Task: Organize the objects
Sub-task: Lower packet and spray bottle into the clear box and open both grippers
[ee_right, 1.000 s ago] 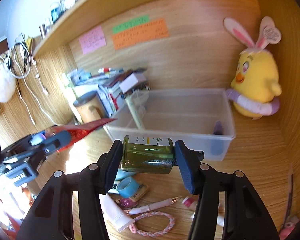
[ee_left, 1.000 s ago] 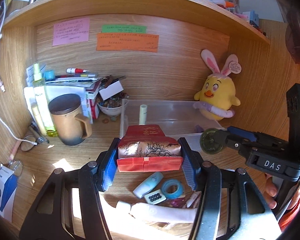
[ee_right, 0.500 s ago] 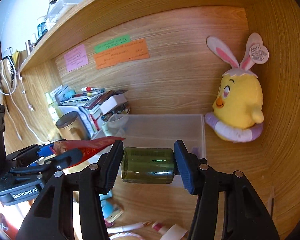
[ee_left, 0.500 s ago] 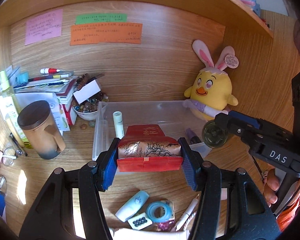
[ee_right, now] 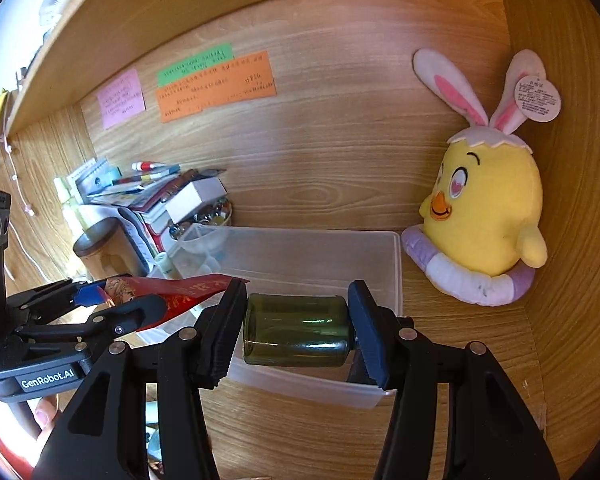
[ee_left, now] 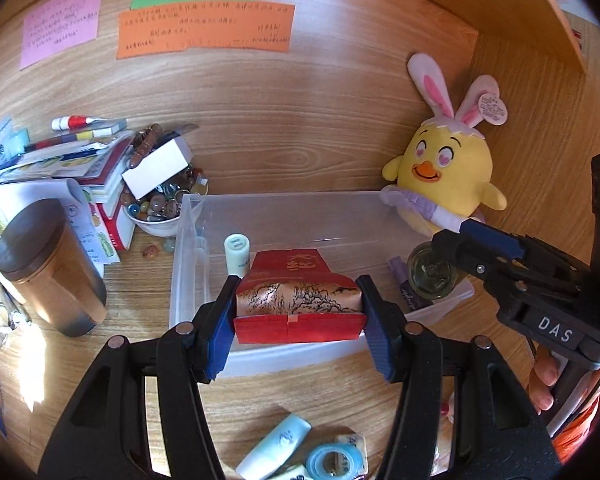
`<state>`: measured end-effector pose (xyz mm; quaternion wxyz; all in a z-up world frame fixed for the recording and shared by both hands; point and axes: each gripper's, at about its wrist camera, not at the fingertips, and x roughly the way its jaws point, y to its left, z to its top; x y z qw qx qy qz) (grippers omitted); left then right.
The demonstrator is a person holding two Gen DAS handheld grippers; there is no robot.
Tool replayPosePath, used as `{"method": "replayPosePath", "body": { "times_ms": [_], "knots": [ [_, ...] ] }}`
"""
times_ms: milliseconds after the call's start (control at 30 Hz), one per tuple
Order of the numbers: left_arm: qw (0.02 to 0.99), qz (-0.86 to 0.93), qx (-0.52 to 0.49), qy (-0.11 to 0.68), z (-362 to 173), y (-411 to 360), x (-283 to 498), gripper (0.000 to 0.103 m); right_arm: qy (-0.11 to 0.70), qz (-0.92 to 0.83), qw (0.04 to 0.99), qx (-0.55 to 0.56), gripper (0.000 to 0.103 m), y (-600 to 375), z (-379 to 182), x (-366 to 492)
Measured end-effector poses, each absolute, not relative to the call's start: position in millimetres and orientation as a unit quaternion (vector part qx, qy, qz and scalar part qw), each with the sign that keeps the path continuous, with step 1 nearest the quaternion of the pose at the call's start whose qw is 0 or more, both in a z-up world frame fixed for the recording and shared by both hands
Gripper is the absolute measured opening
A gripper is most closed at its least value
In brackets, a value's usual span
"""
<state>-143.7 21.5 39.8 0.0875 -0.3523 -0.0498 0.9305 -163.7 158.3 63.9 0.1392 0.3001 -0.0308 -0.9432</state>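
Note:
My left gripper (ee_left: pixel 298 312) is shut on a red and gold packet (ee_left: pixel 298 304) and holds it over the front rim of the clear plastic bin (ee_left: pixel 300 208). My right gripper (ee_right: pixel 296 328) is shut on a dark green glass bottle (ee_right: pixel 296 330), held sideways over the bin's (ee_right: pixel 396 264) front right part. The bottle also shows in the left wrist view (ee_left: pixel 432 274), and the packet in the right wrist view (ee_right: pixel 180 292). A pale green tube (ee_left: pixel 236 256) and a purple item (ee_left: pixel 404 284) lie in the bin.
A yellow chick plush (ee_left: pixel 444 172) sits behind the bin's right corner. A brown lidded mug (ee_left: pixel 48 268), a bowl of stones (ee_left: pixel 160 204) and stacked books (ee_left: pixel 60 160) stand at left. A white tube (ee_left: pixel 276 444) and blue tape roll (ee_left: pixel 334 460) lie on the desk in front.
Both grippers have moved forward to the bin with their loads. The bottle has gone from in front of the bin to over it. The loose items on the desk have dropped low in view.

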Motion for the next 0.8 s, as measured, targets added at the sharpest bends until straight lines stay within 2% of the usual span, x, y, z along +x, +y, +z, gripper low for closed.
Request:
{"method": "replayPosePath", "body": {
  "times_ms": [267,800],
  "knots": [
    [0.079,0.927,-0.365,-0.029,30,24,-169,0.057,-0.013,-0.936,0.141,0.323,0.049,150,50,-188],
    [0.092,0.911,-0.401,-0.038,3,14,-183,0.057,0.025,-0.915,0.155,0.372,0.049,124,13,-214]
  ]
}}
